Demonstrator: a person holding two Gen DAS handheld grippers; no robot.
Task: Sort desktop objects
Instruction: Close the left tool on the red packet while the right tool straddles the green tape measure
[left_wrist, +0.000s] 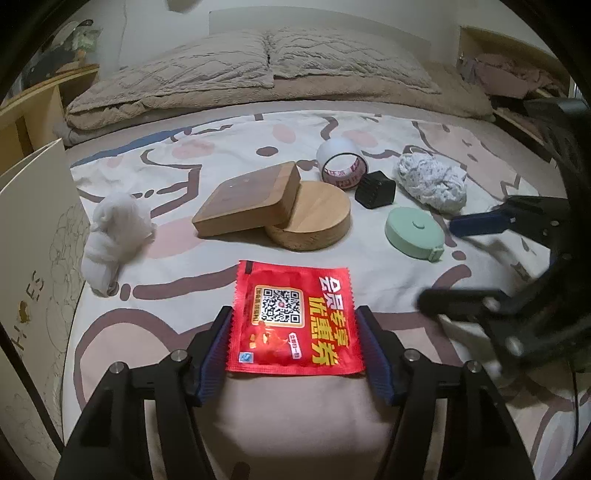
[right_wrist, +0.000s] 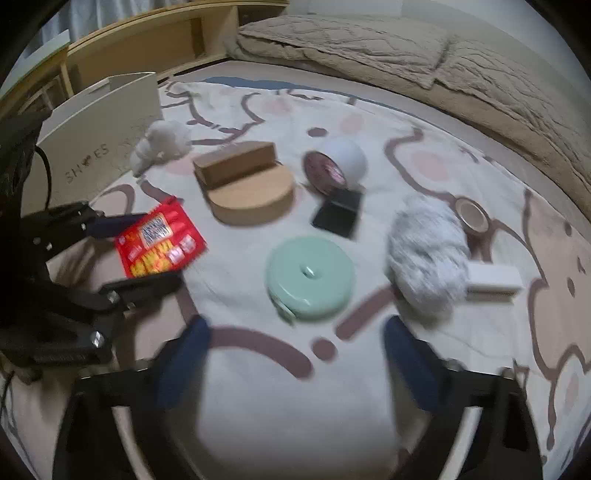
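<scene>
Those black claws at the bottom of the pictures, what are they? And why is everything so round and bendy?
They are two grabber tools, one in each of a person's hands, each with a small camera whose wide lens bends the view. One picture looks along the left gripper, the other along the right gripper. Things lie on a patterned bedsheet: two wooden blocks, a tape roll, a green tape measure, and balled socks. The left fingers sit either side of a red packet, apparently touching its edges. The right gripper is open and holds nothing.
</scene>
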